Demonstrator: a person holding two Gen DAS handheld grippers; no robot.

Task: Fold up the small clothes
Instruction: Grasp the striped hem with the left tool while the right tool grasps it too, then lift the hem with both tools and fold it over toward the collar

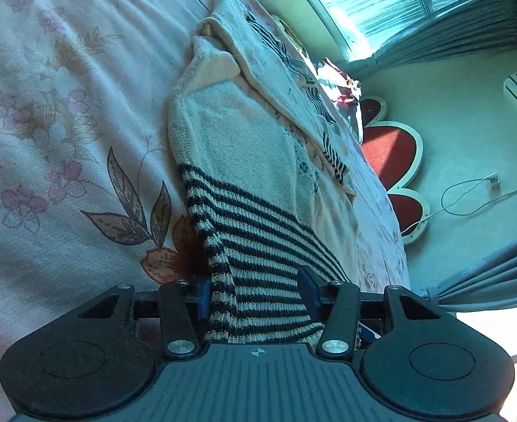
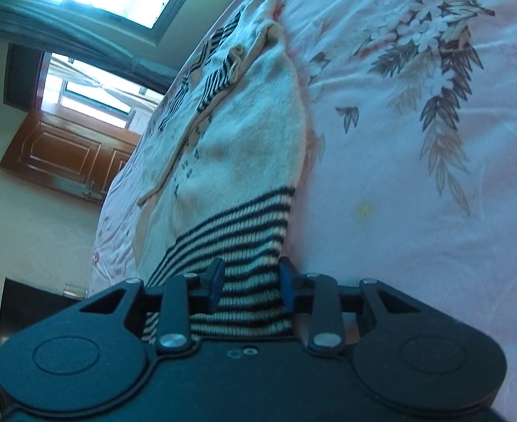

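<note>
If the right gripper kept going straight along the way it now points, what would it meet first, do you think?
The right gripper already has the sweater's striped hem between its fingers, so it would push straight into that knit, probably bunching it against the floral bedsheet.

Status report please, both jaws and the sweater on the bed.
Left gripper and right gripper both straddle the sweater's striped hem. Grip unconfirmed. Nothing in the way.

A bed (image 1: pixel 65 123) is carrying everything, wearing a pink floral sheet (image 2: pixel 416 176). A cream knit sweater (image 1: pixel 244 147) with dark striped hems is lying stretched along it.
</note>
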